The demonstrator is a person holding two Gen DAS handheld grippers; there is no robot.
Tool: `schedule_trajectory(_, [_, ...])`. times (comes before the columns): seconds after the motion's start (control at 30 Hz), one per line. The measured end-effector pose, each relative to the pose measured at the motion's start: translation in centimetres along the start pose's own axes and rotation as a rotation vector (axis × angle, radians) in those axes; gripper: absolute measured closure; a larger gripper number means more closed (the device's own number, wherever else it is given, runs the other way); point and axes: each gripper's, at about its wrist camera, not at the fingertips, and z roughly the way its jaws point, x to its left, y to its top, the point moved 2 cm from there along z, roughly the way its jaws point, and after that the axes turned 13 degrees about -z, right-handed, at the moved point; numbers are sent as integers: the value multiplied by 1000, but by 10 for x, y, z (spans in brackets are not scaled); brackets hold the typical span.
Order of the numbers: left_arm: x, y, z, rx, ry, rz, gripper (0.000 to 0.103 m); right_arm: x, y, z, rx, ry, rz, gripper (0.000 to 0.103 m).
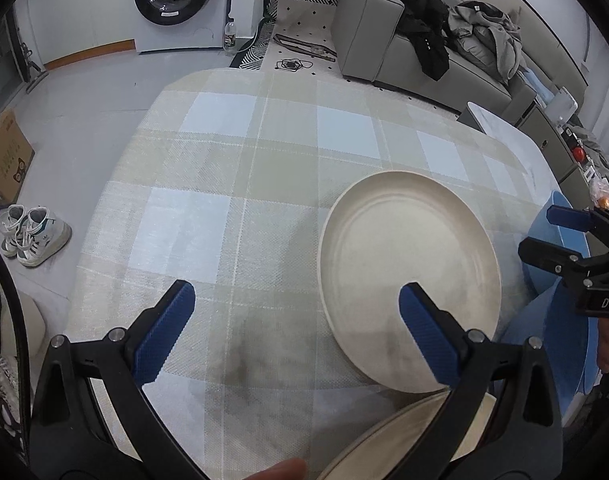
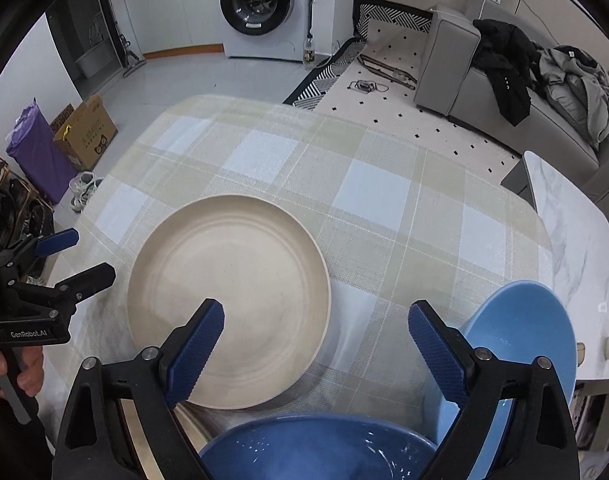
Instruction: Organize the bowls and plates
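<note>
Cream melamine, the large plate (image 1: 408,276) lay flat on the checked tablecloth (image 1: 232,184) in the left wrist view, with the left gripper (image 1: 296,332) held above the cloth, its blue pads spread wide on nothing. A second cream plate (image 1: 388,432) showed at the bottom edge.

In the right wrist view the right gripper (image 2: 316,344) likewise stood parted and empty over the same plate (image 2: 240,280). A dark blue bowl (image 2: 316,448) sat below it, a light blue bowl (image 2: 532,344) to the right.
</note>
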Motion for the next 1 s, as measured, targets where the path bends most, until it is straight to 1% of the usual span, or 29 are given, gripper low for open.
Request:
schedule_trajectory(0.1, [-1, 0, 8, 10, 10, 4, 1, 1, 2, 10, 28, 4, -15, 12])
schedule_trajectory(0.17, [-2, -1, 14, 18, 12, 8, 1, 1, 3, 17, 53, 21, -25, 12])
schedule_trajectory(0.23, [-4, -1, 20, 32, 17, 19, 2, 1, 3, 26, 79, 45, -36, 16])
schedule_trajectory(0.3, [-4, -3, 25, 43, 21, 22, 8, 1, 3, 34, 109, 58, -45, 24])
schedule_trajectory(0.43, [-7, -7, 37, 76, 5, 39, 18, 4, 1, 51, 158, 66, -66, 30])
schedule_trajectory(0.53, [-11, -11, 44, 86, 12, 63, 27, 5, -1, 62, 185, 78, -73, 33])
schedule_trajectory(0.57, [-12, -12, 46, 89, 13, 69, 31, 5, -2, 65, 193, 85, -71, 36])
schedule_trajectory(0.6, [-12, -13, 49, 94, 12, 73, 34, 5, -2, 67, 197, 88, -69, 41])
schedule_trajectory(0.63, [-13, -15, 51, 100, 10, 78, 36, 4, -2, 69, 203, 90, -67, 43])
schedule_trajectory(0.7, [-15, -18, 55, 110, 8, 87, 46, 3, -3, 73, 210, 89, -63, 51])
schedule_trajectory(0.77, [-17, -20, 57, 108, 15, 101, 49, 3, -4, 76, 216, 90, -64, 56])
schedule_trajectory(0.8, [-19, -21, 57, 104, 18, 112, 55, 4, -5, 77, 220, 87, -67, 59])
schedule_trajectory(0.83, [-21, -22, 58, 105, 23, 121, 58, 4, -6, 78, 224, 81, -73, 61])
schedule_trajectory(0.87, [-22, -23, 58, 101, 30, 129, 63, 4, -5, 79, 225, 80, -79, 70])
schedule_trajectory(0.9, [-24, -23, 58, 108, 15, 130, 71, 6, -7, 80, 227, 76, -83, 75])
schedule_trajectory(1.0, [-28, -23, 58, 122, -14, 134, 83, 4, -8, 80, 225, 61, -92, 80])
